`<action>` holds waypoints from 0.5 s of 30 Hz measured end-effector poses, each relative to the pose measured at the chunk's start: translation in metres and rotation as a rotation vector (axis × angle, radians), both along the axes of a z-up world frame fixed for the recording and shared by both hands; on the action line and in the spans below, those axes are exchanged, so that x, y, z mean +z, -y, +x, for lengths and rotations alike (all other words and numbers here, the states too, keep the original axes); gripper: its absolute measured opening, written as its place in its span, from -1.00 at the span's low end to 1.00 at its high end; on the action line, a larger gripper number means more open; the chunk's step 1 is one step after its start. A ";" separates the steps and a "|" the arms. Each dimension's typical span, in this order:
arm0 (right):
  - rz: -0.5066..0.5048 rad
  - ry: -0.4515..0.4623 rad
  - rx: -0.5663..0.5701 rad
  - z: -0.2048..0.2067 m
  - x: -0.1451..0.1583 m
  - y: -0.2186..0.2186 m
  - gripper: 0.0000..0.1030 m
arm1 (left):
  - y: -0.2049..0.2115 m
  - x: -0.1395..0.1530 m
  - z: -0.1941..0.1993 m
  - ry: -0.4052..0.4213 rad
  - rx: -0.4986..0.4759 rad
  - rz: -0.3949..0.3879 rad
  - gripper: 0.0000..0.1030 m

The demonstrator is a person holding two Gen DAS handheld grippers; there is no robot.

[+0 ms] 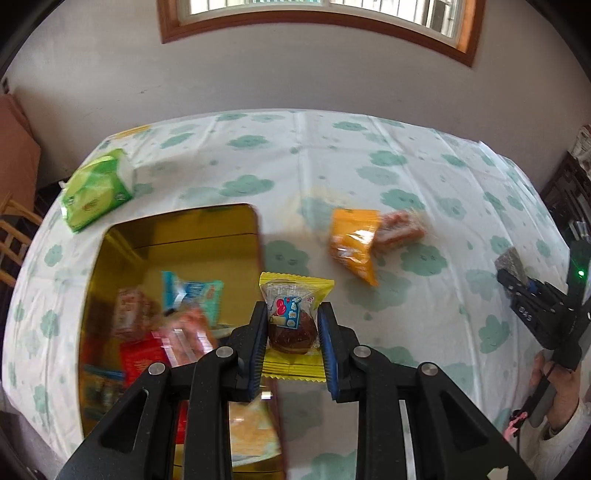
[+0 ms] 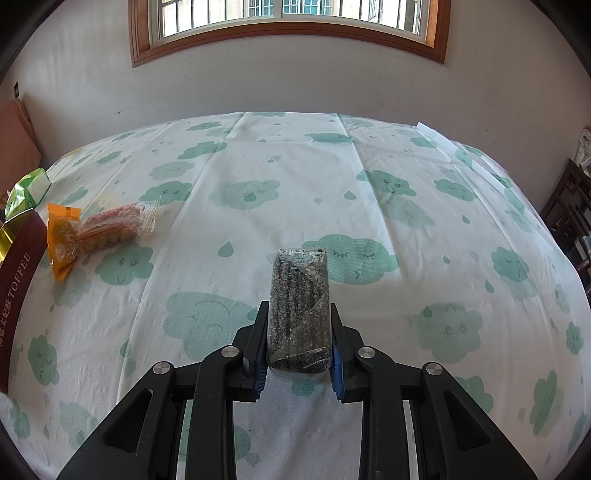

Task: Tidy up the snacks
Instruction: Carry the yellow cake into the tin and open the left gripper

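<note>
Your left gripper (image 1: 291, 328) clamps the yellow-wrapped cake (image 1: 293, 317) beside the gold tin (image 1: 177, 229); your right gripper (image 2: 298, 339) clamps the sesame bar (image 2: 299, 306). Next, judge a drop into the tin

Daylight enters from the window (image 2: 291, 22) at the top and lights the surface (image 2: 295, 177) evenly, with soft shadows. The left wrist view is blurred, mostly inside the gold tin (image 1: 207, 236); the right is sharp. Edges curve and darken.
</note>
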State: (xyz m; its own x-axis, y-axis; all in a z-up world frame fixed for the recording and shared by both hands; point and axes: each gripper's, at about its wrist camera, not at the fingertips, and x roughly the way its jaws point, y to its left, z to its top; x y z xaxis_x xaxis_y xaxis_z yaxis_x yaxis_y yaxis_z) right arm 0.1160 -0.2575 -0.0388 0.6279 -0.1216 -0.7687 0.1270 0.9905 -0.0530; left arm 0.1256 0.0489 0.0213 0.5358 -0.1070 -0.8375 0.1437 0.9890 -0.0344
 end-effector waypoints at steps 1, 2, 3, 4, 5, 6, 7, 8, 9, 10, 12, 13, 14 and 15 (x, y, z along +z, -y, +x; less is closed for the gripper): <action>-0.001 0.000 0.000 0.000 0.000 0.000 -0.46 | -0.007 0.000 0.001 0.001 0.015 0.003 -0.54; -0.003 0.000 0.000 0.000 0.000 0.000 -0.46 | -0.017 0.001 0.002 0.001 0.034 0.006 -0.54; -0.001 0.000 0.000 0.000 0.000 0.000 -0.46 | -0.024 0.001 0.003 0.002 0.050 0.009 -0.54; -0.001 0.000 0.000 0.000 0.000 0.001 -0.46 | -0.034 0.001 0.004 0.002 0.071 0.015 -0.54; -0.002 0.000 0.000 0.000 0.000 0.000 -0.46 | -0.043 0.000 0.006 0.000 0.090 0.020 -0.54; -0.002 0.000 0.000 0.000 0.000 0.000 -0.46 | -0.055 0.000 0.008 -0.001 0.114 0.025 -0.54; -0.002 0.000 0.000 0.000 0.000 0.001 -0.46 | -0.063 -0.001 0.009 0.001 0.130 0.031 -0.54; -0.002 0.000 0.000 0.000 0.000 0.001 -0.46 | -0.072 -0.002 0.011 0.002 0.147 0.040 -0.54; -0.002 0.000 0.000 0.000 0.000 0.001 -0.46 | -0.079 -0.003 0.013 0.001 0.160 0.047 -0.54; -0.002 0.000 0.000 0.000 0.000 0.001 -0.46 | -0.087 -0.005 0.014 0.000 0.176 0.052 -0.54; -0.002 -0.001 0.000 0.000 0.000 0.000 -0.46 | -0.102 -0.009 0.018 -0.003 0.205 0.062 -0.54; -0.002 -0.001 0.000 0.000 0.000 0.000 -0.46 | -0.108 -0.012 0.019 -0.009 0.215 0.065 -0.54; -0.001 -0.001 0.000 0.000 0.000 0.000 -0.46 | -0.114 -0.015 0.021 -0.016 0.228 0.068 -0.54; -0.001 -0.001 0.000 0.000 0.000 0.000 -0.46 | -0.119 -0.019 0.022 -0.024 0.237 0.067 -0.54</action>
State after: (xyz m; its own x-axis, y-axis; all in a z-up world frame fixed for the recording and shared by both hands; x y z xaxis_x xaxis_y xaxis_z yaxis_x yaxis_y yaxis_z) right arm 0.1160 -0.2579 -0.0386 0.6275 -0.1228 -0.7689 0.1273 0.9904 -0.0543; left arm 0.1475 0.1679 0.0024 0.5193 0.0751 -0.8513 -0.0923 0.9952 0.0315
